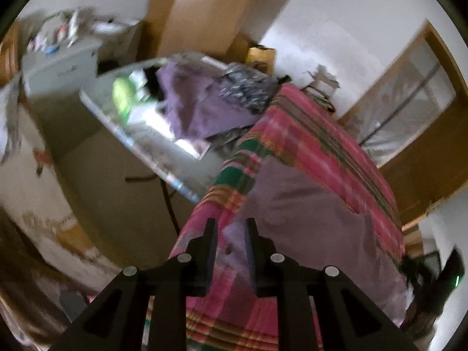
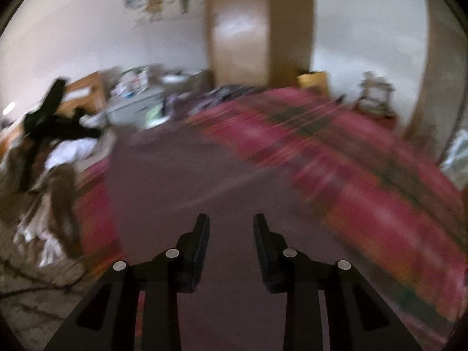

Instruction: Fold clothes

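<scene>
The left tongs (image 1: 231,225) are hanging over the near edge of a bed covered with a pink plaid blanket (image 1: 316,134), and a mauve garment (image 1: 316,228) is lying spread on that blanket. A lighter fold of the garment, with small buttons, is sitting in the narrow gap between the 2 fingers, but I cannot tell whether the pads are pressing it or only framing it. Further back on the bed a pile of clothes (image 1: 199,99) is waiting, purple and dark patterned pieces.

The right tongs (image 2: 231,225) are standing apart over the same mauve garment (image 2: 181,181), with nothing between them; this view is heavily blurred.

The risk, as I judge it, is an uneven lift: if only 1 side is gripping, the cloth is likely to slip or twist, and the fold will end up crooked. Snagging the blanket along with the garment is another danger, since the 2 are lying flush together.
</scene>
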Demonstrator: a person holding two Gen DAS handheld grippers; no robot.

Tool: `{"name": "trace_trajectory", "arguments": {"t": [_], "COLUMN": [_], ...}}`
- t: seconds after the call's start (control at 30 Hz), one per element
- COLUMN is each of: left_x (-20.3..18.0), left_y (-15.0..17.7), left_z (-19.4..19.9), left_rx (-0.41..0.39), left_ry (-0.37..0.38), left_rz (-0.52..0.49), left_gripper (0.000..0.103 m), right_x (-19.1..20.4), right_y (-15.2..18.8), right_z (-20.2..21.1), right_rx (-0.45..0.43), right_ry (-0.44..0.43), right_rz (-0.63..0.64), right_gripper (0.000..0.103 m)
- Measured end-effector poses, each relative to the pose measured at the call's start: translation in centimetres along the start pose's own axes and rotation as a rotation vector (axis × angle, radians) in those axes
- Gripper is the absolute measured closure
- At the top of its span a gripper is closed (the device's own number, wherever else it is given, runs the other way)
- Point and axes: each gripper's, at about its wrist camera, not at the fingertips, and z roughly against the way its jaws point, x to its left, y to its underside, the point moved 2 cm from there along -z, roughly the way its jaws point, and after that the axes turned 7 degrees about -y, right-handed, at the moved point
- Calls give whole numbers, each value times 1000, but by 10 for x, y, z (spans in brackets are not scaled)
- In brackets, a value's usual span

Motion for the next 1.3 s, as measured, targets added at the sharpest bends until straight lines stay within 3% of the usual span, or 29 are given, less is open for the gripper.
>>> {"name": "trace_trajectory", "arguments": {"t": [0.13,0.27,0.4,0.47,0.7,0.8,0.97,1.17,1.2,1.23,1.3], "left_x": [-67,-145,-211,-237,-314,-334,-344,-344,-343,-343,-340], "left_y": [-8,-7,-9,-10,-4,-2,-3,-5,-5,-6,-8], "left_z": [-15,-47,-81,-89,-123,-150,-175,-192,-193,-195,-196], "left_rx": [26,97,174,186,220,320,357,404,407,410,409], "left_ry": [74,146,219,219,235,181,125,146,148,151,152], "left_rz": [-191,-402,-526,-563,-726,-728,-731,-692,-684,-676,-665], "left_gripper": [83,83,83,83,82,79,79,79,79,79,79], "right_x": [-47,-64,-67,-70,-69,-67,-72,-75,-76,-76,-77], "right_y": [-8,5,22,28,28,30,33,30,30,31,30], "right_z": [-9,-27,-43,-47,-34,-48,-58,-65,-65,-66,-66], "right_rx": [48,115,171,185,116,156,168,168,169,171,169], "right_ry": [81,58,8,6,-80,-113,-132,-140,-142,-145,-147], "right_rz": [-24,-8,4,15,23,46,49,45,43,37,28], "right_gripper": [71,74,77,78,82,82,84,84,86,95,98]}}
